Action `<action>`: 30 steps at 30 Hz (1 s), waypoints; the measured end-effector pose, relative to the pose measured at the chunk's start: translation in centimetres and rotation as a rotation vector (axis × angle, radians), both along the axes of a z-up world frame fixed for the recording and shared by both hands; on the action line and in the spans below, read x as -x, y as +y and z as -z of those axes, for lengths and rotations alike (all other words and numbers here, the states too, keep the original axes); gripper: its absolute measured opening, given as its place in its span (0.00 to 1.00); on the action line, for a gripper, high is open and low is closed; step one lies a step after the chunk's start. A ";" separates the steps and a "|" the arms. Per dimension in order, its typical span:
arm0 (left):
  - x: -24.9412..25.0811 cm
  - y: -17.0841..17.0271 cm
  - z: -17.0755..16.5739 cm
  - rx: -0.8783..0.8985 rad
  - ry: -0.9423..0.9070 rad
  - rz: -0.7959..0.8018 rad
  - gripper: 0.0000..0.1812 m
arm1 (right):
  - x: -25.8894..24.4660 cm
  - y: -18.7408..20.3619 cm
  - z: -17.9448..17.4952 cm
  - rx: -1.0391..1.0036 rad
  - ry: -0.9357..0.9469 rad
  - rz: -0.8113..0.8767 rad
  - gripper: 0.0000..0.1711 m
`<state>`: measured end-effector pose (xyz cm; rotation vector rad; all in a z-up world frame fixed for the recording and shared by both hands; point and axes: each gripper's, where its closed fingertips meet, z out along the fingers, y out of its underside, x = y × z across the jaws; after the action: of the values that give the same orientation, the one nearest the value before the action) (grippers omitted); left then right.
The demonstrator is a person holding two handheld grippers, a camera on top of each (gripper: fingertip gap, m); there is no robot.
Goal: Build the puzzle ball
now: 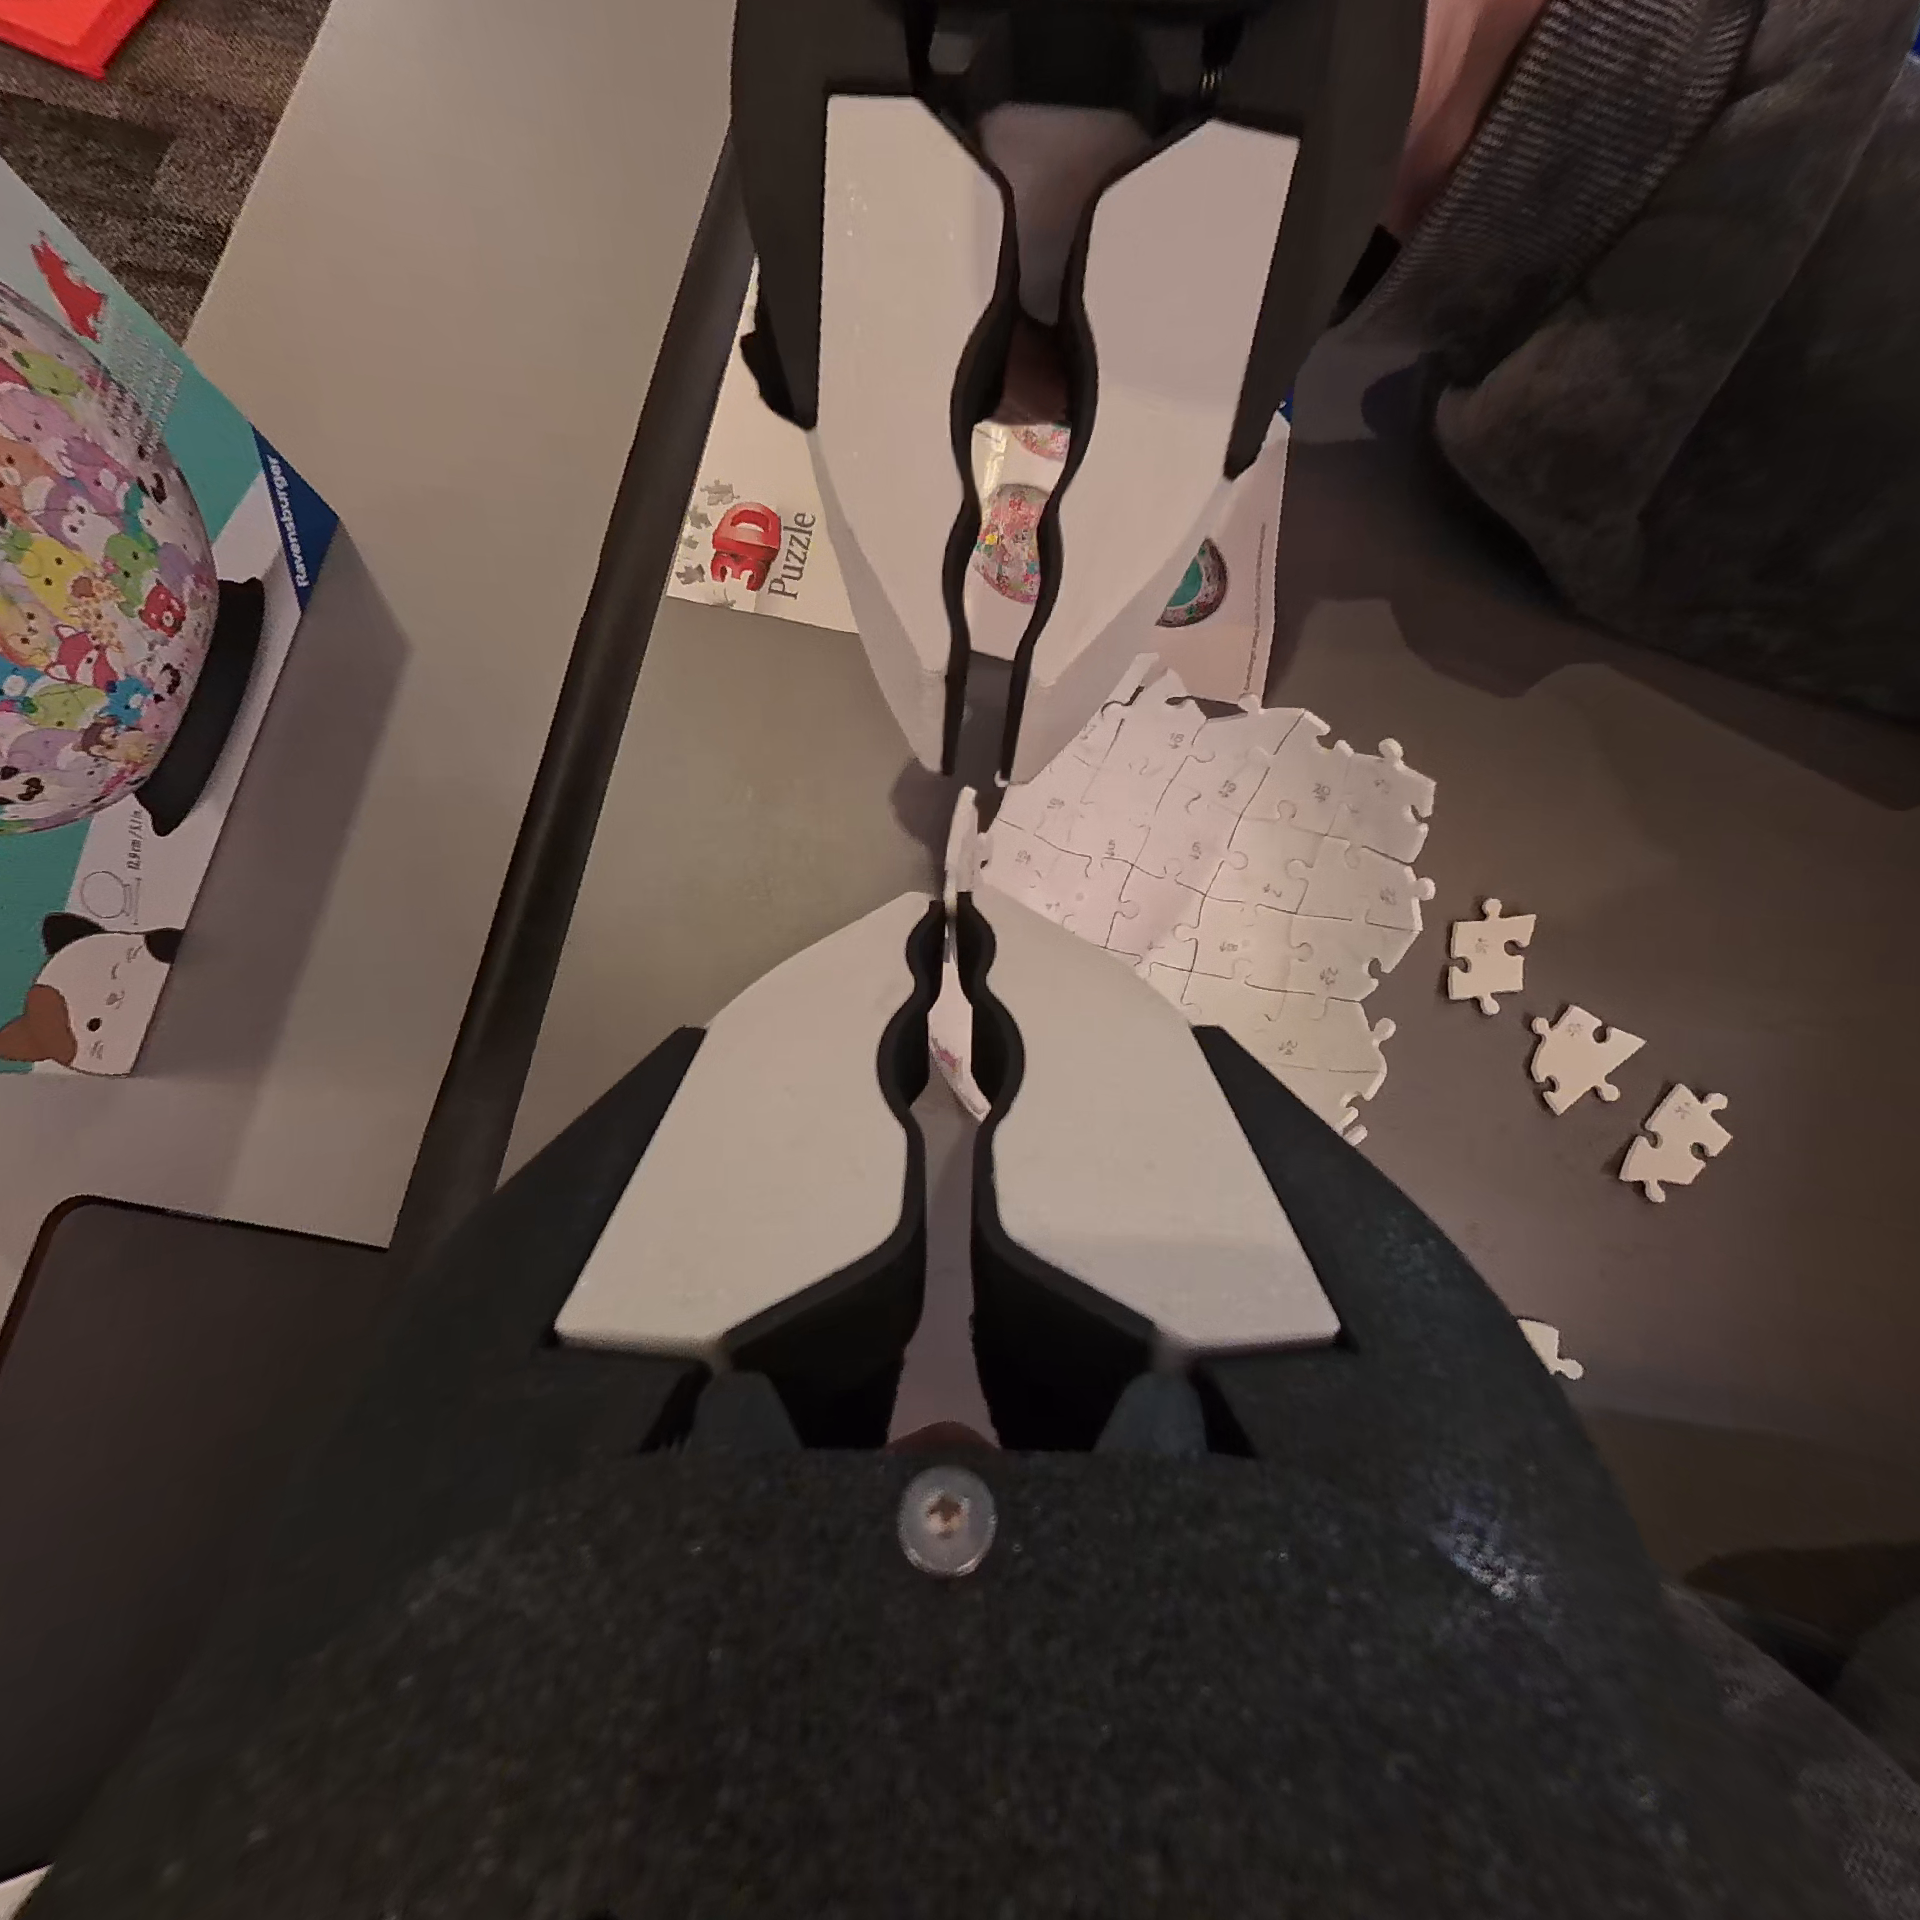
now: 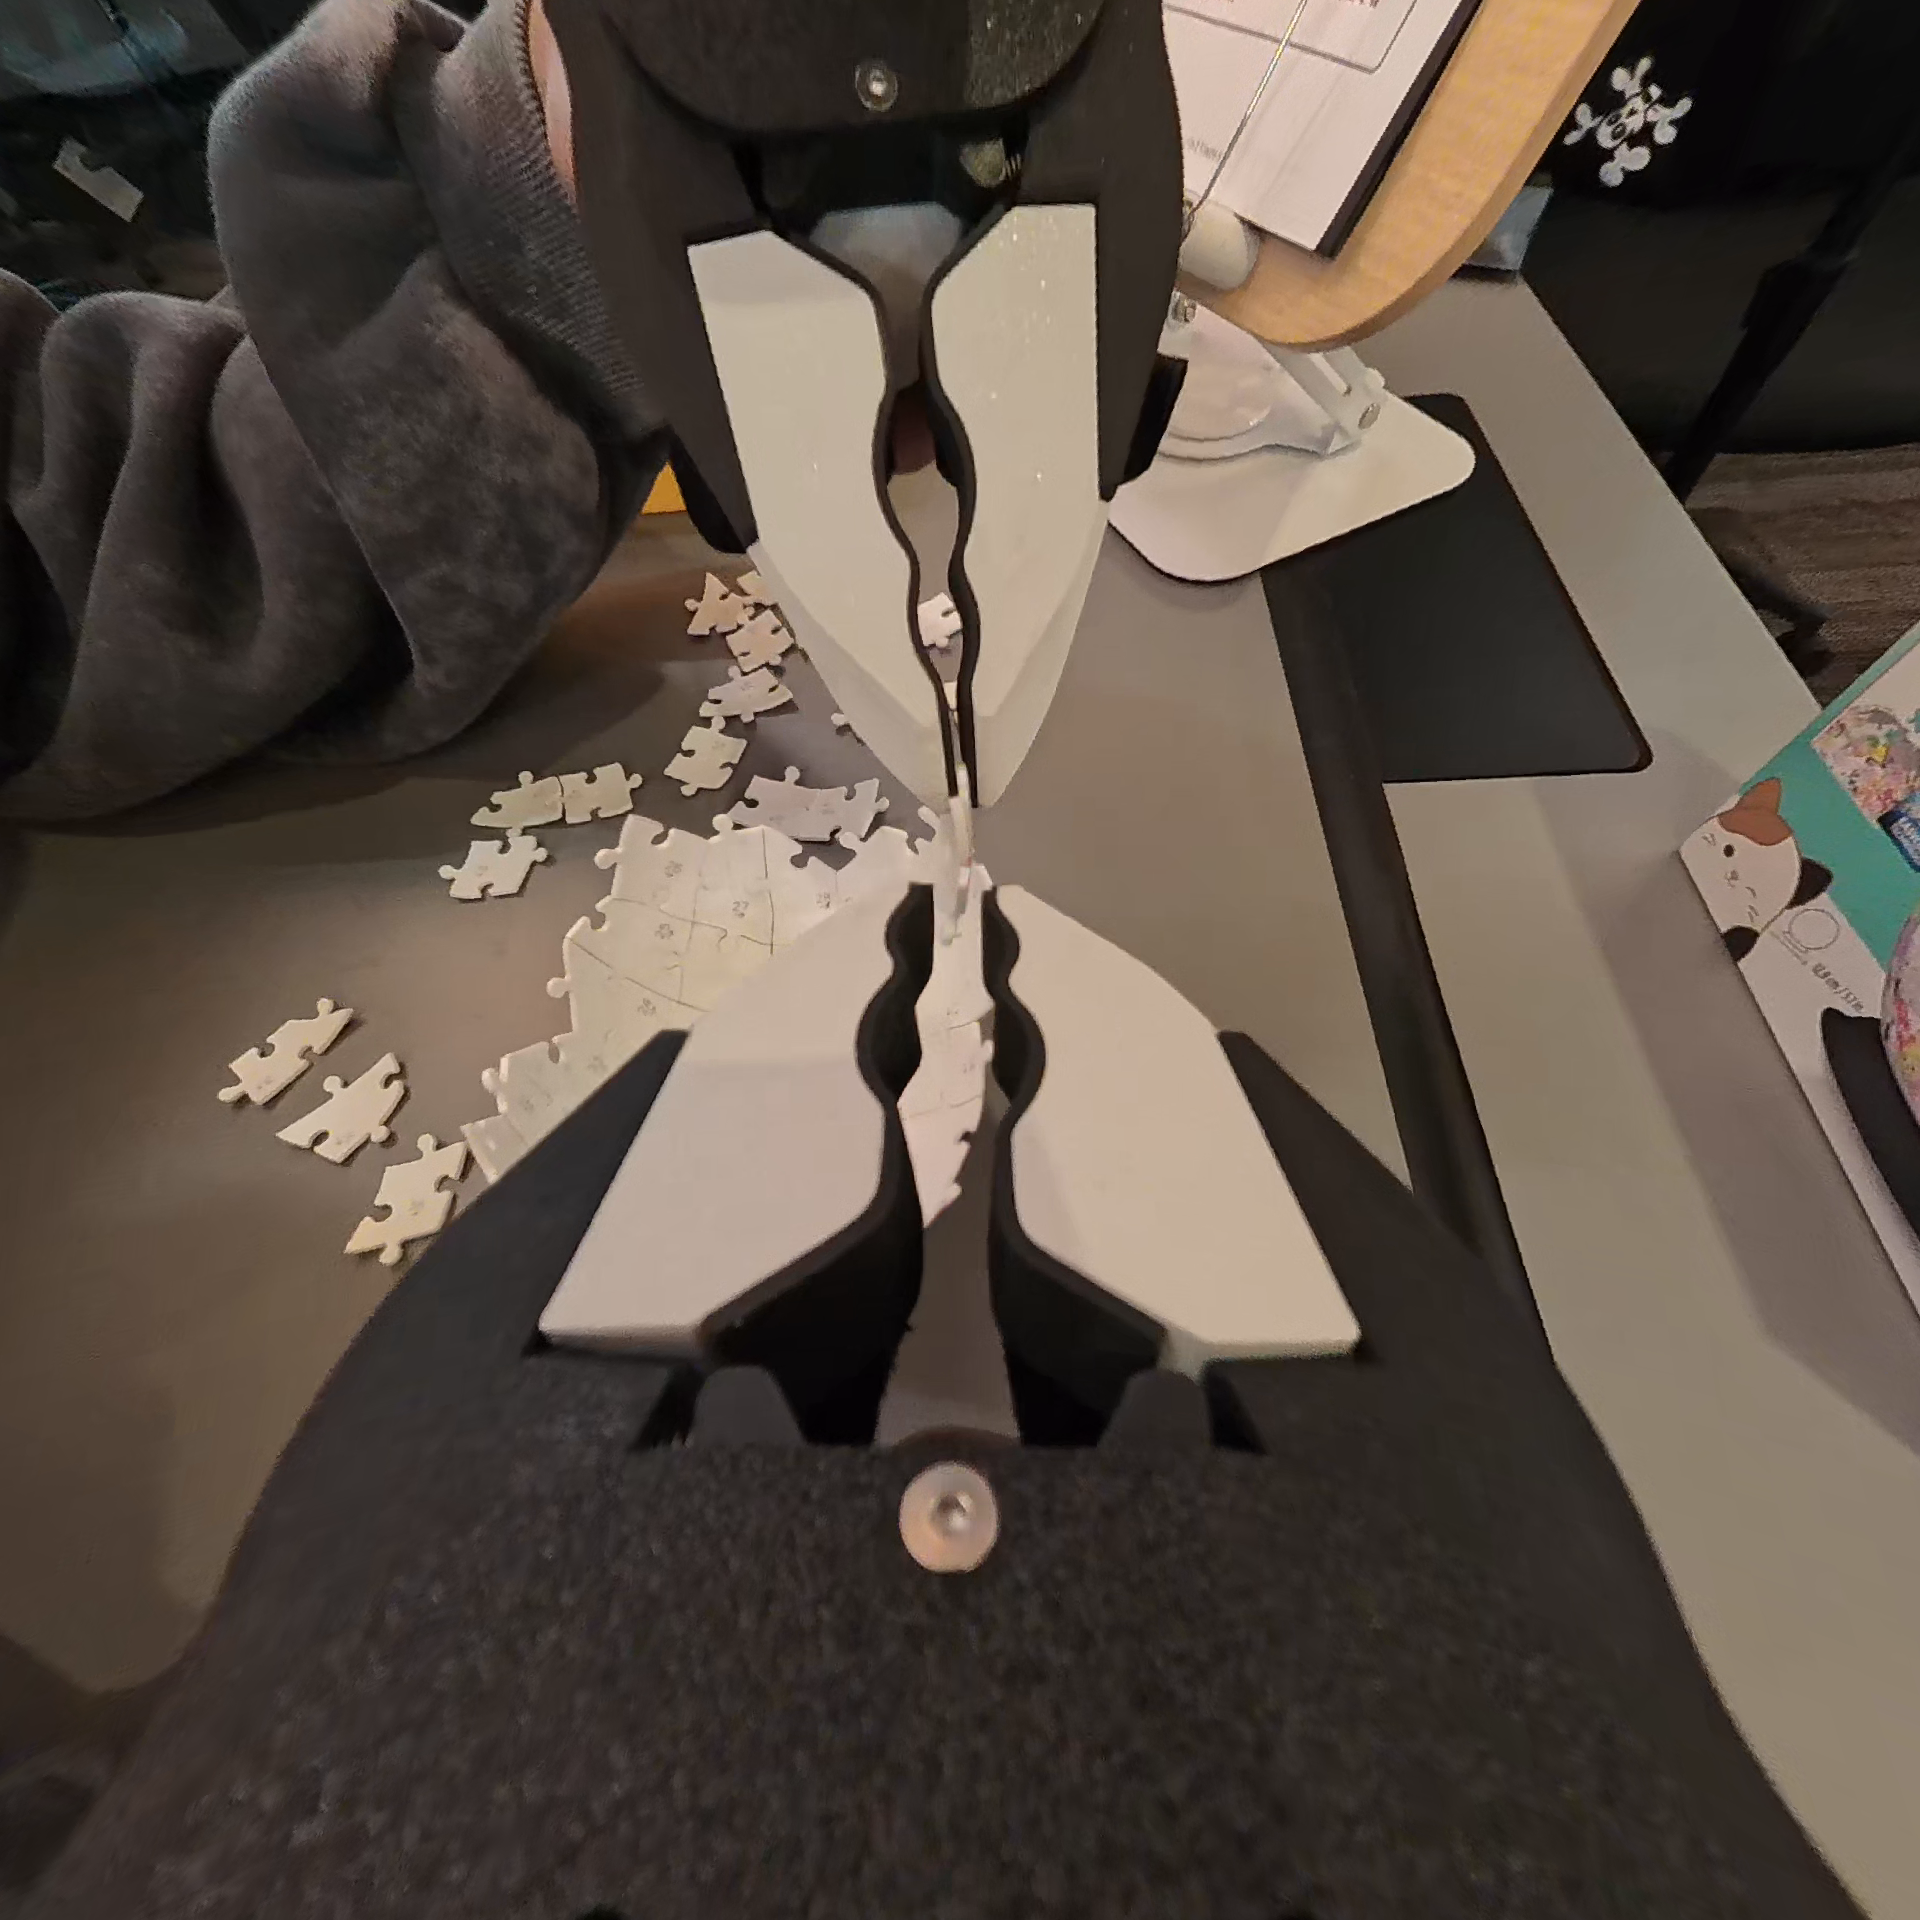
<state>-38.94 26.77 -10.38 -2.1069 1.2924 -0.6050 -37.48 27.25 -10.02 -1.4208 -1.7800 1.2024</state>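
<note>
My left gripper (image 1: 951, 914) fingers pinching a puzzle piece (image 1: 964, 844), my right gripper (image 2: 951, 904) fingers pinching the joined puzzle sheet (image 2: 675, 935), loose pieces (image 2: 343, 1112) on grey surface (image 2: 208, 935).

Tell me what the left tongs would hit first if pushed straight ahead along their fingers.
Probably the right tongs, tip to tip with the left tongs. Only a small white puzzle piece lies between them; depth is uncertain.

grey sleeve (image 2: 312, 468), wooden-edged stand (image 2: 1382, 239), black mat (image 2: 1455, 644), red paper (image 1: 73, 31)
</note>
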 end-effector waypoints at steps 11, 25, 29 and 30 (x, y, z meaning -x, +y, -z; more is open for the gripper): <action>-0.5 0.2 0.3 0.003 0.002 -0.001 0.01 | 0.1 0.1 1.3 0.007 -0.061 0.008 0.02; 0.8 -0.5 4.0 0.100 0.215 -0.037 0.21 | -0.9 0.8 4.0 -0.155 -0.396 0.003 0.01; 0.6 -0.5 5.4 0.137 0.262 -0.035 0.22 | -0.5 0.1 5.0 -0.123 -0.493 -0.050 0.01; 0.5 -0.5 5.6 0.144 0.259 -0.035 0.21 | -0.4 0.3 5.2 -0.122 -0.491 -0.049 0.01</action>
<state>-39.46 26.27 -15.97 -2.3831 1.3826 -0.4319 -37.11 27.50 -15.17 -1.7104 -2.1787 0.7896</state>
